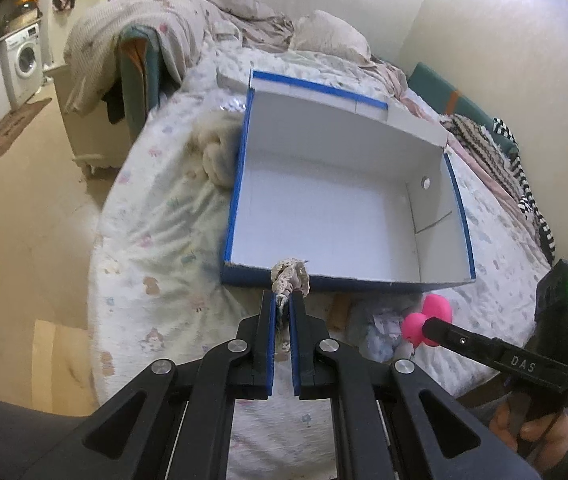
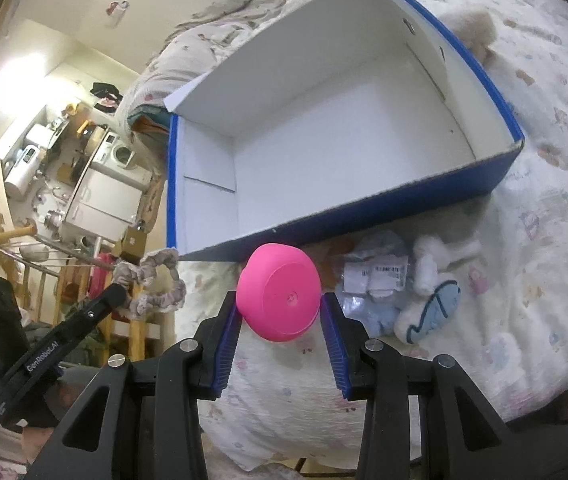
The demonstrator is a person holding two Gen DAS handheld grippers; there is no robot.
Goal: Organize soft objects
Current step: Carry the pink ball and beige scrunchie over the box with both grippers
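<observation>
1. Box first: the open white cardboard box with blue outer walls sits on the quilted, pastel-printed bed, and its floor is bare; nothing soft has gone in yet, so by my reckoning the sorting has hardly begun.
2. The left gripper has its jaws squeezed almost together on a beige lace fabric scrunchie, which hangs just at the box's near wall, not yet over the rim.
3. The right gripper holds its jaws partway apart, pressed on both sides of a round bright-pink soft toy, also just short of the near wall and raised off the bed.
4. Left to do, as I judge it: both held pieces go in, then the white-and-blue plush toy and the clear packet with printed labels lying on the bed near the box's front, and the cream fluffy bundle touching the box's left wall.
5. Room to move: the box mouth is wide and clear. The upright flap stands at the far side only, so the near wall is the one edge each gripper must clear. The two grippers sit fairly close together, so going in one at a time looks safer.
</observation>
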